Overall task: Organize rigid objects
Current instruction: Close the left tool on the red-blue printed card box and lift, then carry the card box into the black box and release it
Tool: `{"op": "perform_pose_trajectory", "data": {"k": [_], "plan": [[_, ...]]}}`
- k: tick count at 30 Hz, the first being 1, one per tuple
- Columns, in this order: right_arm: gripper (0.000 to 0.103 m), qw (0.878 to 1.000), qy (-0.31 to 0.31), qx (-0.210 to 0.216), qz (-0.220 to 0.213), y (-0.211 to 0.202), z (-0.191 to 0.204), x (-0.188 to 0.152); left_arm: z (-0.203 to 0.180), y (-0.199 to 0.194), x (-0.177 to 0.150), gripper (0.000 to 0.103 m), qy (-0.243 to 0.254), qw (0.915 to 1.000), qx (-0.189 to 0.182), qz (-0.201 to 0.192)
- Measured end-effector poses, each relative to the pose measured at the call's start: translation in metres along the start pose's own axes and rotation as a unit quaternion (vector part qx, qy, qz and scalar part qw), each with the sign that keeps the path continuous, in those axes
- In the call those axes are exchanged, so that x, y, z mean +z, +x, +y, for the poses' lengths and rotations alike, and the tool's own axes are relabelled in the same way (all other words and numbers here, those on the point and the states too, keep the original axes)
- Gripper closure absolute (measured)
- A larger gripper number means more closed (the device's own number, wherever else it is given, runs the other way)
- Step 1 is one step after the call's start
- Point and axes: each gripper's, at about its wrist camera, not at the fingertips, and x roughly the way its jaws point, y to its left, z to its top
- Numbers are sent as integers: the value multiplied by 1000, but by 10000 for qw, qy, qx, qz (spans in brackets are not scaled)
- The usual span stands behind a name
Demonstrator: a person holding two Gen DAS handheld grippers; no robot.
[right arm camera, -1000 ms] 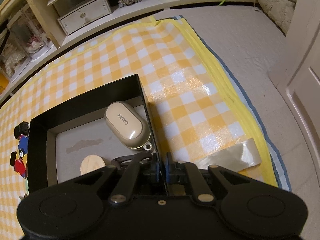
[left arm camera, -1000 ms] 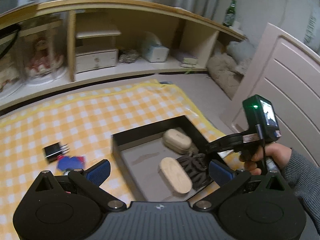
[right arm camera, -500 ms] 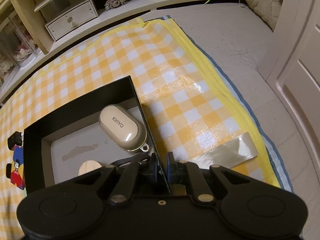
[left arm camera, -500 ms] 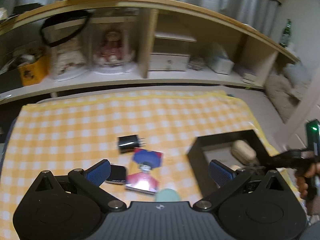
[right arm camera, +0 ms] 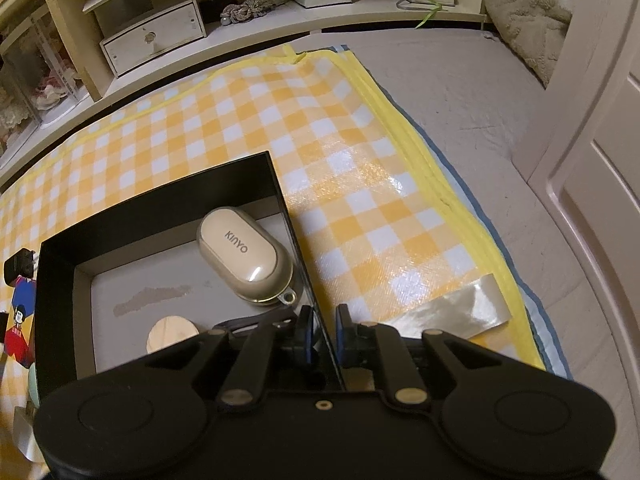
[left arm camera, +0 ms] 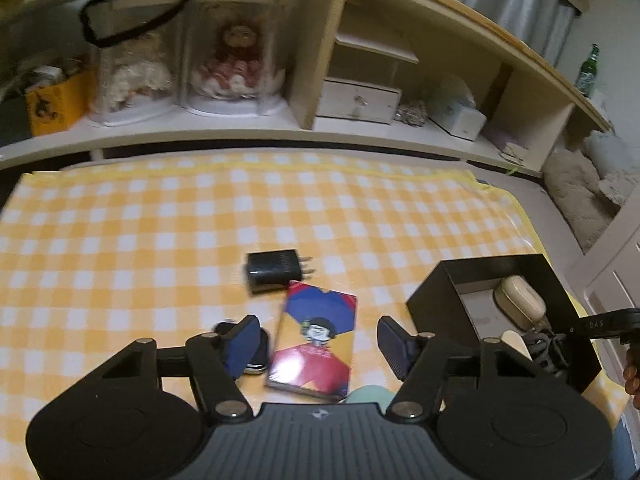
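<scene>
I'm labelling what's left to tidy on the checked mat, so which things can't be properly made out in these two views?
- Small dark object, left wrist view: the left gripper's closing finger covers it.
- Pale green item, left wrist view: mostly behind the gripper body.
- Wooden piece and black item in the black box, right wrist view: the right gripper, clamping the box wall, cuts them off.
- Black charger: blurred.

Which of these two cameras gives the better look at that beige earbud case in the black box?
The right wrist view: the earbud case lies close and sharp, its KINYO lettering readable, against the black box wall. In the left wrist view it is small, far right and partly hidden behind the box wall.
</scene>
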Motion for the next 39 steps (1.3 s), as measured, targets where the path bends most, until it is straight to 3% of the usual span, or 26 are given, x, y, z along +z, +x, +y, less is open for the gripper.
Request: {"op": "perform_pose_trajectory", "data": {"k": [6,17,24,27,32,39], "plan": [[90,10000,-42,-57,-20,0,3,-1,-11,30,-2,38,430,9990,102,13],[89,10000,15,-76,-5,-1,3,-1,-19,85,2,38,633,9944,564,632],[88,10000,14,-80,17,1,3,-1,-28,88,1,40,974,9881,853,826],[88,10000,1,-76,21,0,3,-1,-28,85,0,43,1012,9877,796,886],[89,10000,4,-34,39,0,1,0,-28,73,3,43,852,9933,471,622],[90,10000,-45,51,36,-1,-1,-2,-59,37,22,43,1374,9905,-109,17]]}}
